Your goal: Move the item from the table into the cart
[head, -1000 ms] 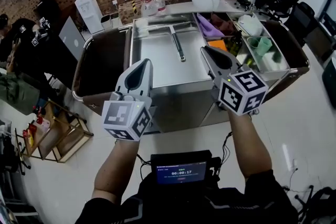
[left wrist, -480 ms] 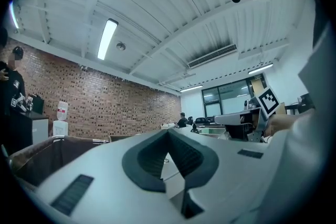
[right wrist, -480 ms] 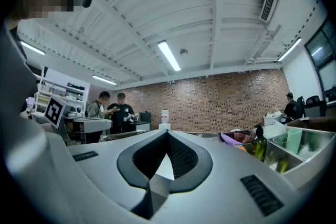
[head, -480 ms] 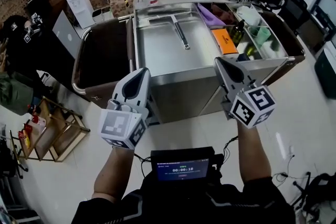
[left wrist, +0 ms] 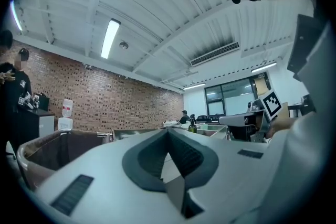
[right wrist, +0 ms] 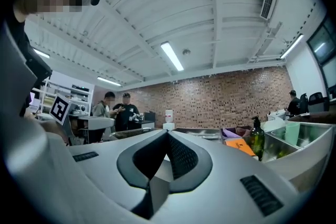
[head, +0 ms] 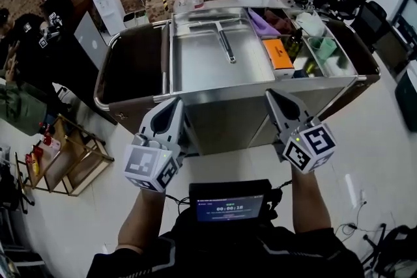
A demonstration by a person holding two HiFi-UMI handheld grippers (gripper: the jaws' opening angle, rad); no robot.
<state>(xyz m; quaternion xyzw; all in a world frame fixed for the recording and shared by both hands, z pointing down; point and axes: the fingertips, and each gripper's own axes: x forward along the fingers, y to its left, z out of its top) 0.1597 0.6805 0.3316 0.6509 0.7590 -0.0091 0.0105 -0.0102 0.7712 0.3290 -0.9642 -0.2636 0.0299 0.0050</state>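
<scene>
The steel cart [head: 208, 71] stands in front of me in the head view, with a flat top tray and side bins. My left gripper [head: 177, 101] is level with the cart's front edge at its left, jaws shut and empty. My right gripper [head: 269, 94] hovers at the front edge on the right, also shut with nothing in it. Both gripper views show the left gripper [left wrist: 168, 130] and the right gripper [right wrist: 168, 134] with their pads meeting at the tips and pointing over the cart. Neither gripper holds any item.
A long T-shaped tool [head: 225, 47] lies on the cart's tray. The right bins hold an orange pack [head: 278, 52], a purple cloth [head: 260, 24], a dark bottle [head: 296, 42] and a green cup [head: 322, 47]. A dark bag [head: 130, 68] hangs on the cart's left. A wooden rack [head: 65, 163] stands on the floor.
Both grippers have drawn back from over the cart to its front edge, the right one leaving the bins. The view has shifted a little.
</scene>
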